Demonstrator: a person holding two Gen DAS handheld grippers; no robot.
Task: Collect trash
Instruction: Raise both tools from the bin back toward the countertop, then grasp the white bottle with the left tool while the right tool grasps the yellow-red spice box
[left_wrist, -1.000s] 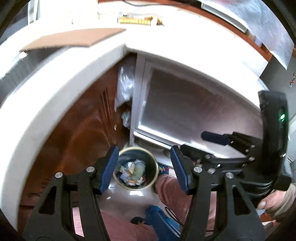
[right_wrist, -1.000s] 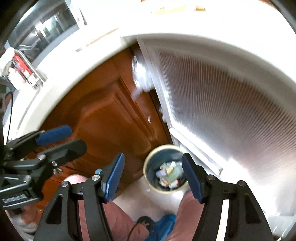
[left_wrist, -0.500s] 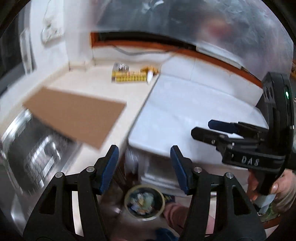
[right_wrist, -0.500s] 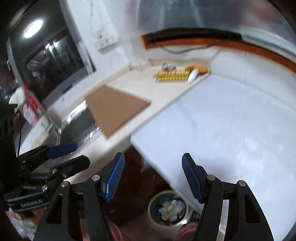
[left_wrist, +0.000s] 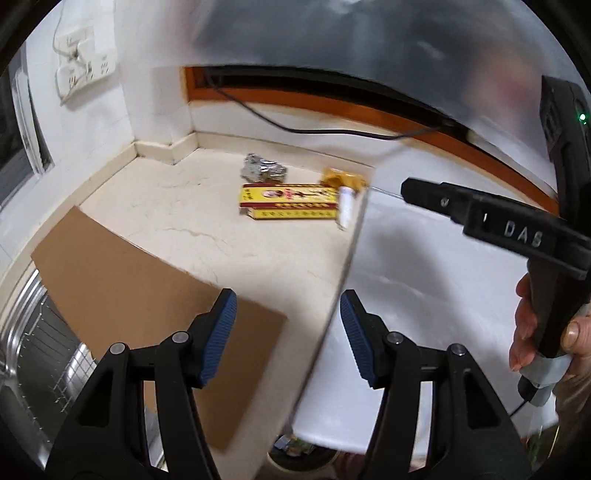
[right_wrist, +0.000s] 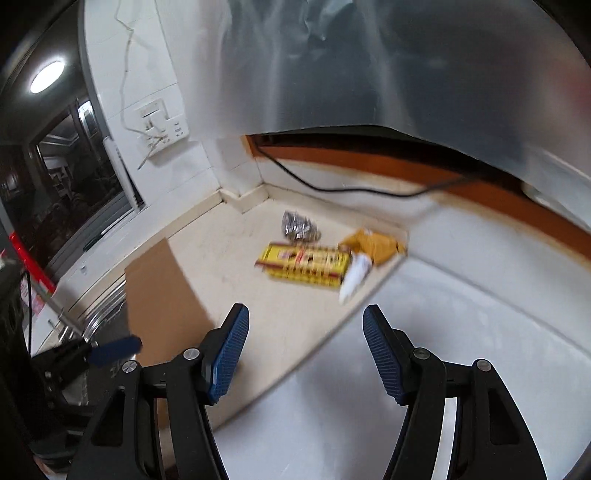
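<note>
Trash lies at the back of the cream counter (left_wrist: 177, 236): a yellow and red box (left_wrist: 290, 201) (right_wrist: 306, 265), a crumpled foil ball (left_wrist: 263, 171) (right_wrist: 300, 227), a yellow wrapper (left_wrist: 343, 179) (right_wrist: 373, 243) and a white tube (left_wrist: 346, 212) (right_wrist: 355, 277). My left gripper (left_wrist: 288, 332) is open and empty, held well short of them. My right gripper (right_wrist: 306, 350) is open and empty too; it also shows at the right of the left wrist view (left_wrist: 491, 221). The bin's rim (left_wrist: 295, 452) peeks below the counter edge.
A brown cardboard sheet (left_wrist: 147, 310) (right_wrist: 162, 302) lies over the edge of a steel sink (left_wrist: 37, 354). A white appliance top (left_wrist: 424, 295) (right_wrist: 424, 369) sits right of the counter. A black cable (right_wrist: 351, 190) runs along the back wall under a foil-covered panel (right_wrist: 369, 66).
Both grippers have swung up from the floor bin to face the countertop and the trash at its back. The bin has dropped to the bottom of the view. Both stay open.
</note>
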